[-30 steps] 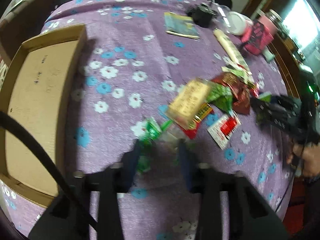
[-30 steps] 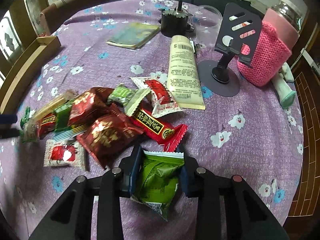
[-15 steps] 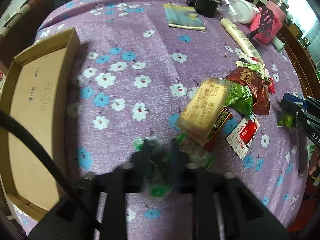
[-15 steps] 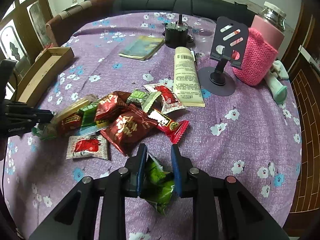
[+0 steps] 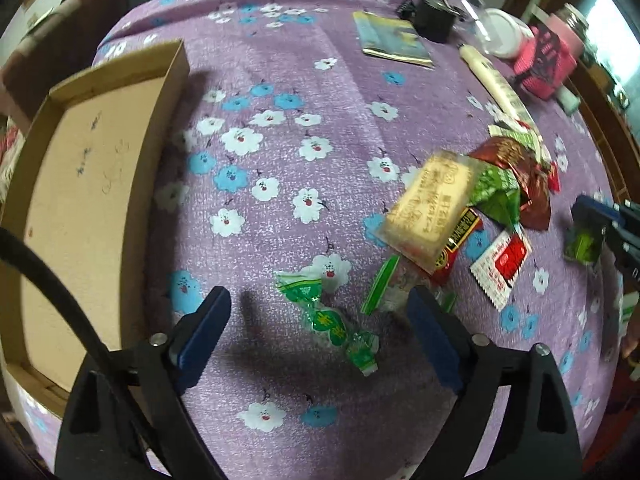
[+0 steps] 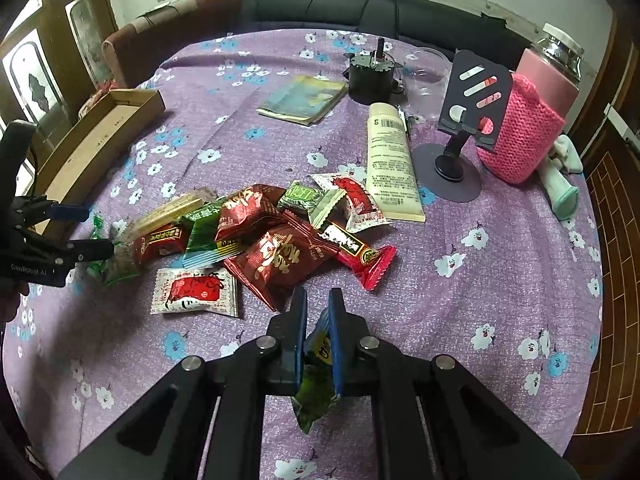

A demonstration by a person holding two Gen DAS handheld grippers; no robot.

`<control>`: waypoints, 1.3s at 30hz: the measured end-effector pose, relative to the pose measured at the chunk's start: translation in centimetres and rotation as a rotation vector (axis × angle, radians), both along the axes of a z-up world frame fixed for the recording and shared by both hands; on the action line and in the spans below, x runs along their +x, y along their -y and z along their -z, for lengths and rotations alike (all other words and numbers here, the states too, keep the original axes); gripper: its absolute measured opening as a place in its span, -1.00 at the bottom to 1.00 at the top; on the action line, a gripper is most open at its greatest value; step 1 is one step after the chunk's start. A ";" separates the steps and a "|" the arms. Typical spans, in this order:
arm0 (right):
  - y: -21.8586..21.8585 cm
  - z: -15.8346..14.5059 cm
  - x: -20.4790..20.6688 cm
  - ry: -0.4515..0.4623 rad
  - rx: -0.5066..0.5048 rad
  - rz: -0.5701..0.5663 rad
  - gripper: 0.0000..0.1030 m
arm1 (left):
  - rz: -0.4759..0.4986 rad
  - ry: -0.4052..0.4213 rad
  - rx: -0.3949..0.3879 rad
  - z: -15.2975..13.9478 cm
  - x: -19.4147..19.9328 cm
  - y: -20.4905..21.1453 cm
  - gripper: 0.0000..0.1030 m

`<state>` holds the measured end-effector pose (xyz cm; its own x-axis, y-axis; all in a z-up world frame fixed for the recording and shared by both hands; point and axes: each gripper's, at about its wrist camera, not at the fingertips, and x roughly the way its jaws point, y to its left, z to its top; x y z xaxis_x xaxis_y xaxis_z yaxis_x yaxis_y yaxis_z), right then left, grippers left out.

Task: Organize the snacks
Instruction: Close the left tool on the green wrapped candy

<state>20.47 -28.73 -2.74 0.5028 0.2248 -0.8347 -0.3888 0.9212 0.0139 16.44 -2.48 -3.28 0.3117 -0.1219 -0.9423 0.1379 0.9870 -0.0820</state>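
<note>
A pile of snack packets lies on the purple flowered tablecloth; in the left wrist view it is at the right. My left gripper is open, its jaws wide apart above a green wrapped candy lying on the cloth. It shows at the left of the right wrist view. My right gripper is shut on a green snack packet and holds it above the cloth. It also shows at the right of the left wrist view.
An open cardboard box lies at the left. At the back stand a booklet, a cream tube, a black phone stand, a bottle in a pink knitted sleeve and a small black device.
My left gripper closed on the green candy, then opened wide; the candy now lies on the cloth. My right gripper closed tighter on the green packet and lifted it.
</note>
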 end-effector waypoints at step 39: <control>3.5 0.5 -1.5 0.019 0.004 0.001 -0.91 | 0.025 0.099 -0.141 -3.2 -4.0 1.7 -0.95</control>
